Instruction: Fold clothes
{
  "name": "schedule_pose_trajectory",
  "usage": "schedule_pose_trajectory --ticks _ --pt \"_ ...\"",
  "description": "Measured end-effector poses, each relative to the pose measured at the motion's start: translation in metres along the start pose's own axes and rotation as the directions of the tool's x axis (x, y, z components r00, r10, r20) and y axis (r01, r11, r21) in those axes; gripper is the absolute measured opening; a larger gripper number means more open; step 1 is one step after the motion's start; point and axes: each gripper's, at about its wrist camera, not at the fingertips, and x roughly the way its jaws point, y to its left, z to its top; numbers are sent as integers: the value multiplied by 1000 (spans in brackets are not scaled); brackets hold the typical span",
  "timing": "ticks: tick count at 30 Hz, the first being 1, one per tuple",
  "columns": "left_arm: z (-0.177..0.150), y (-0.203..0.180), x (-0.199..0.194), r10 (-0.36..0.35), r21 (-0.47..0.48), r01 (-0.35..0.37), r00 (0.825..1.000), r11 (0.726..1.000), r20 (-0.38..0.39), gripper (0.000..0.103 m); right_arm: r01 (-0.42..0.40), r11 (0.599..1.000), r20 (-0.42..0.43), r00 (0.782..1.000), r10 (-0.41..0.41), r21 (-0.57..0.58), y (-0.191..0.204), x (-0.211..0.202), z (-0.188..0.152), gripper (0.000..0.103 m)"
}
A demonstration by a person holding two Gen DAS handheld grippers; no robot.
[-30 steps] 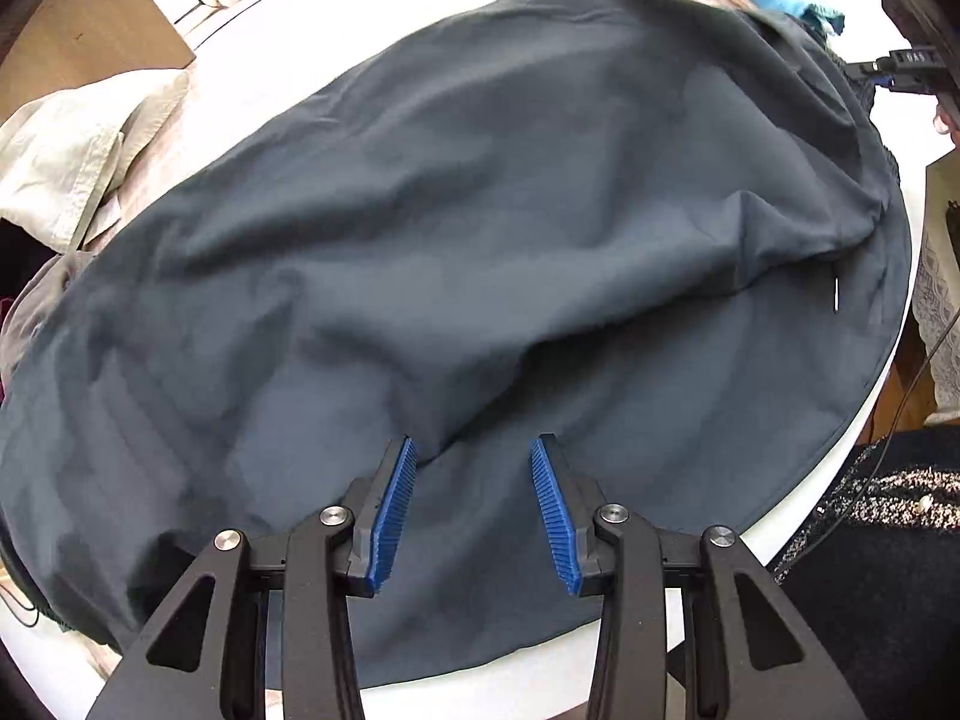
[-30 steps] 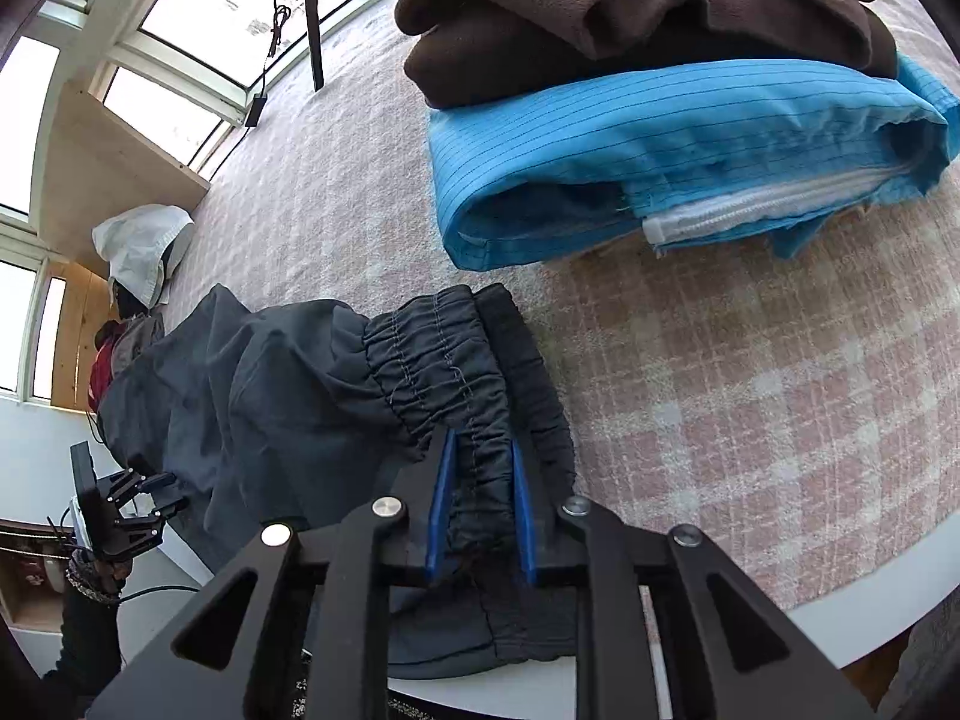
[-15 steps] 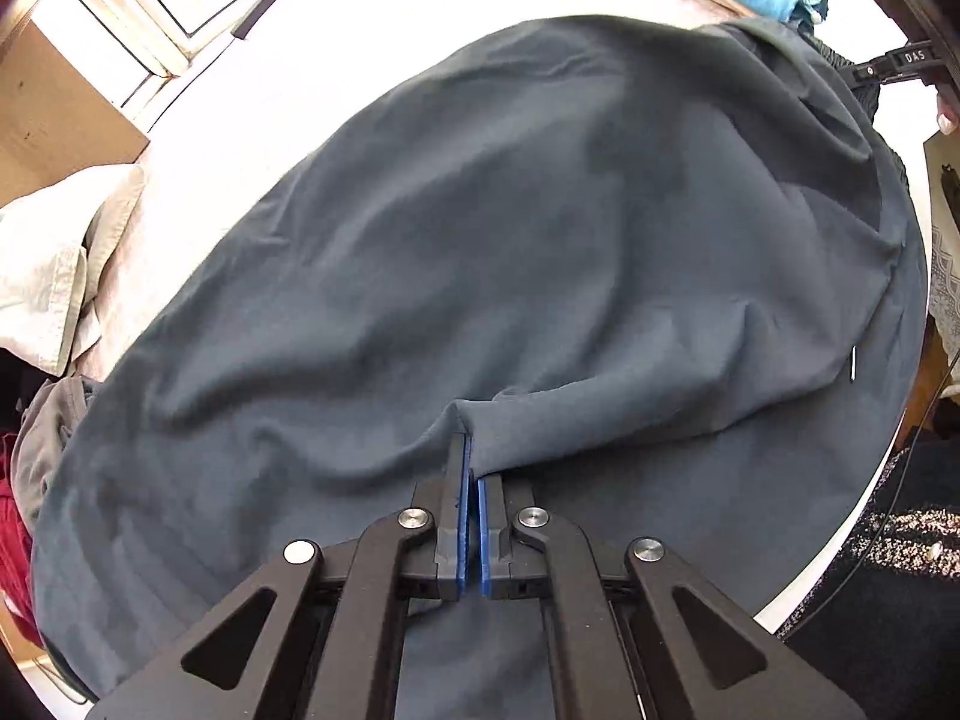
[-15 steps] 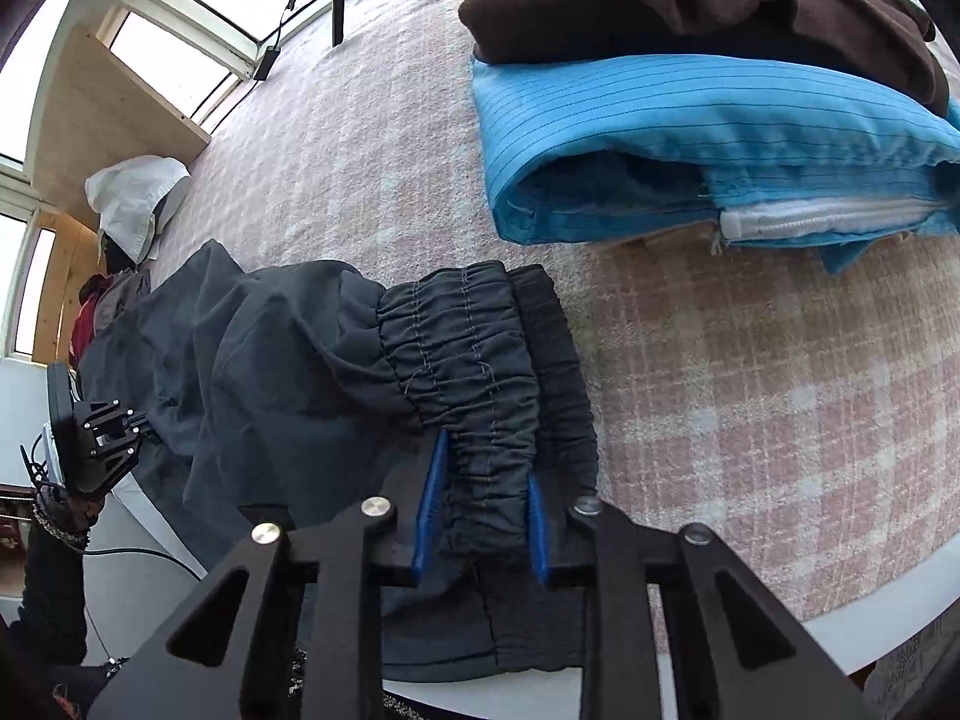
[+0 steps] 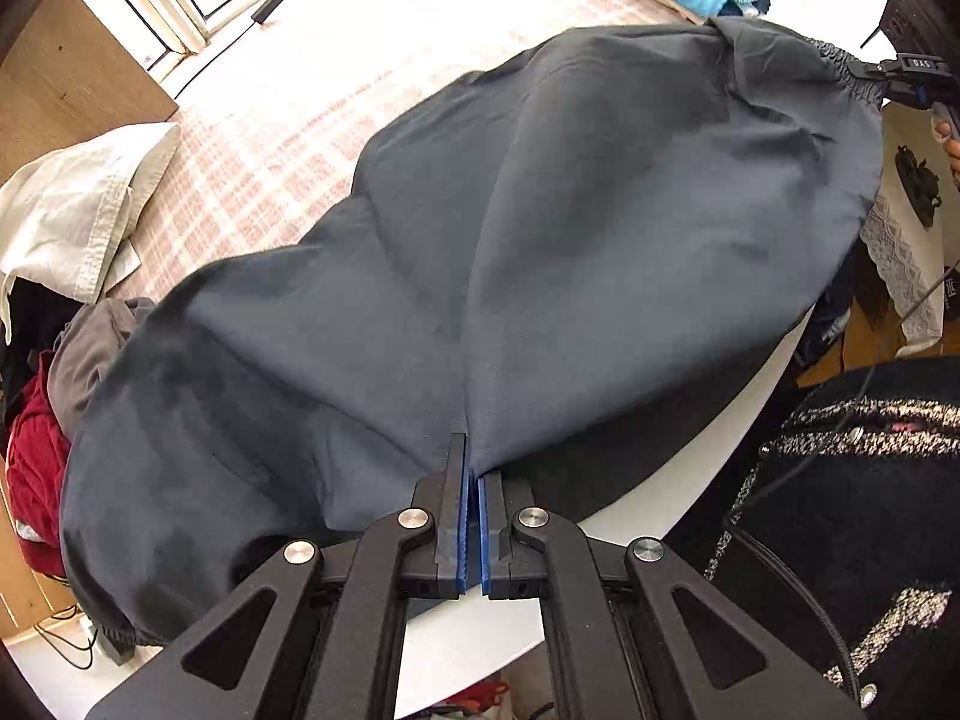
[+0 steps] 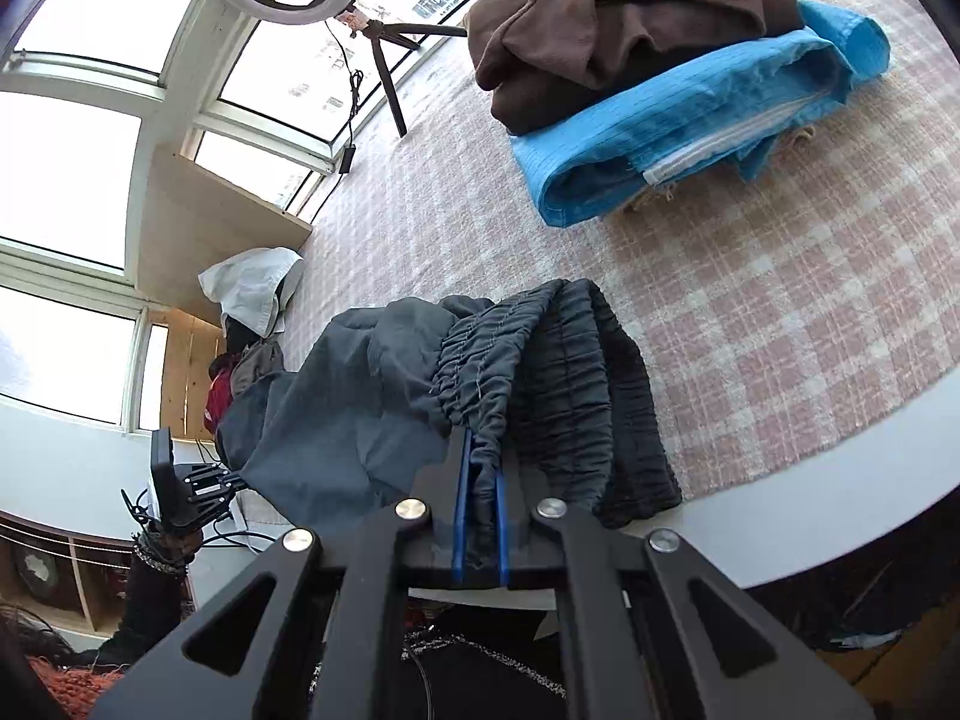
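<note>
Dark grey trousers (image 5: 540,252) lie across the checked desk (image 5: 288,138). The left hand-held gripper (image 5: 471,501), open a second ago, is now clamped on a pinch of their fabric; the right hand-held gripper (image 6: 480,516) is closing on the gathered waistband (image 6: 528,372). Both ends are lifted, so a fold seems ready to start. Folded blue and brown clothes (image 6: 690,120) and a white garment (image 5: 78,204) are nearby, not in the way.

Slate-grey trousers (image 5: 540,252) on pink-and-white checked cloth (image 6: 750,324) — bright blue (image 6: 690,138), brown (image 6: 612,18), perhaps cream (image 5: 72,210) garments nearby.
</note>
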Motion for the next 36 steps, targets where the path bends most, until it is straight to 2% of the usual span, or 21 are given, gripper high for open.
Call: schedule_pose_trajectory --ticks 4,7,10,11,13,14,15,17,19,21,24,26,30,32,34,35,36 --pt "-12 -8 39 -38 -11 37 995 999 -93 3 82 996 -86 993 -78 44 -24 53 -26 7" --pt "-9 -13 55 -9 10 10 992 1000 -128 8 180 984 -107 978 -180 -9 -34 78 -31 11" --pt "-8 -13 39 10 29 -7 995 1000 -98 15 191 980 -140 970 -198 -63 -22 71 -29 13" --pt "-9 -10 31 18 20 -16 996 1000 -84 20 206 972 -115 969 -219 -112 -12 59 -28 15" --pt "-9 -3 15 34 1 -34 998 999 -56 23 260 942 -48 960 -275 -212 4 36 -25 35" --pt "-9 0 7 42 -9 -43 998 999 -42 22 291 922 5 954 -300 -255 9 26 -21 58" --pt "-5 1 0 45 -21 -46 999 999 -23 21 317 903 54 947 -315 -290 14 18 -15 66" --pt "6 1 -12 43 -37 -42 999 998 23 21 320 890 117 948 -297 -326 17 16 2 66" --pt "23 -7 -17 26 -28 -24 997 999 73 22 274 882 107 962 -253 -383 19 33 18 66" --pt "35 -20 -5 -14 -18 16 996 1000 91 24 268 842 60 960 -272 -468 20 63 28 66" --pt "40 -47 21 -45 14 44 995 999 89 24 284 754 1 936 -352 -593 13 98 31 66" --pt "46 -58 27 -64 22 62 996 998 67 24 269 725 -5 936 -352 -634 8 110 34 66" --pt "53 -61 40 -87 16 86 995 996 40 24 202 733 -31 956 -291 -650 -2 123 40 66" --pt "54 -56 42 -85 -5 85 996 996 38 24 168 749 -31 969 -244 -641 -5 123 40 71" --pt "56 -51 44 -84 -25 85 996 996 36 24 169 752 -24 971 -239 -637 -5 122 37 71" --pt "56 -48 45 -83 -35 84 996 996 35 24 169 756 -22 972 -236 -632 -5 122 36 68" --pt "57 -46 44 -82 -46 84 996 995 40 24 165 767 -28 972 -231 -620 -5 120 35 58"
